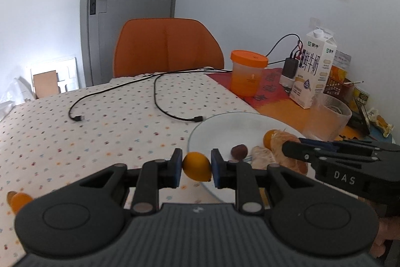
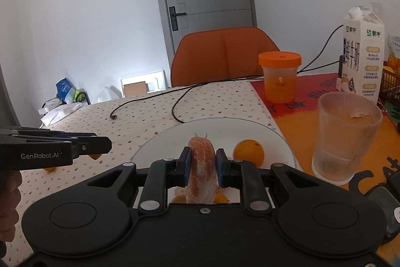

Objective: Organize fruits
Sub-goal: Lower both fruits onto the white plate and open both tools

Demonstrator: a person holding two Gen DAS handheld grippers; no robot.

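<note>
My left gripper point(image 1: 196, 167) is shut on a small orange fruit point(image 1: 197, 166) and holds it at the near left rim of a white plate point(image 1: 225, 124). My right gripper point(image 2: 203, 167) is shut on a peeled citrus piece point(image 2: 202, 167) over the same plate point(image 2: 220, 126). A small orange fruit point(image 2: 248, 152) lies on the plate to its right. In the left wrist view a dark brown fruit point(image 1: 239, 151) and peeled citrus pieces point(image 1: 280, 142) lie on the plate. More orange fruit point(image 1: 18, 200) lies on the tablecloth at the left.
A ribbed glass point(image 2: 346, 134) stands right of the plate. An orange-lidded jar point(image 2: 280, 78) and a milk carton point(image 2: 362, 51) stand behind. Black cables point(image 1: 160, 96) cross the dotted tablecloth. An orange chair point(image 1: 167, 46) stands at the far edge.
</note>
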